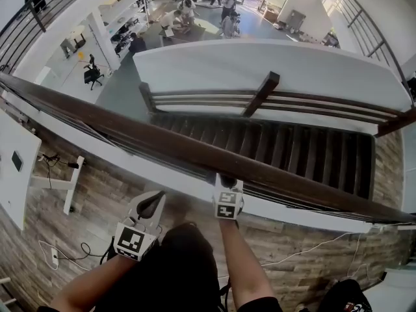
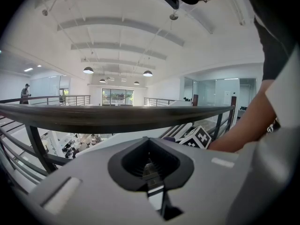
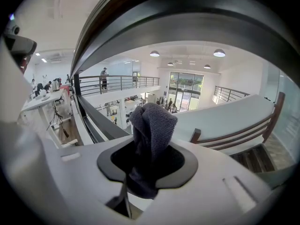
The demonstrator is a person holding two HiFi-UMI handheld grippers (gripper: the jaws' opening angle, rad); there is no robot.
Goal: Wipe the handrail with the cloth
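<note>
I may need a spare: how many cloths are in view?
1: a grey cloth clamped in the right tool, by the handrail. The left tool is shut on nothing. Others may be hidden.

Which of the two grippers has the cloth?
The right gripper: its jaws clamp a dark grey cloth up at the dark wooden handrail. The left gripper is shut on nothing.

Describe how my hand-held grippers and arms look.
The left hand-held gripper and right hand-held gripper are pale grey moulded shells with a dark rounded jaw opening; each carries a white cube with black square markers. Forearms are uncovered below short black sleeves.
</note>
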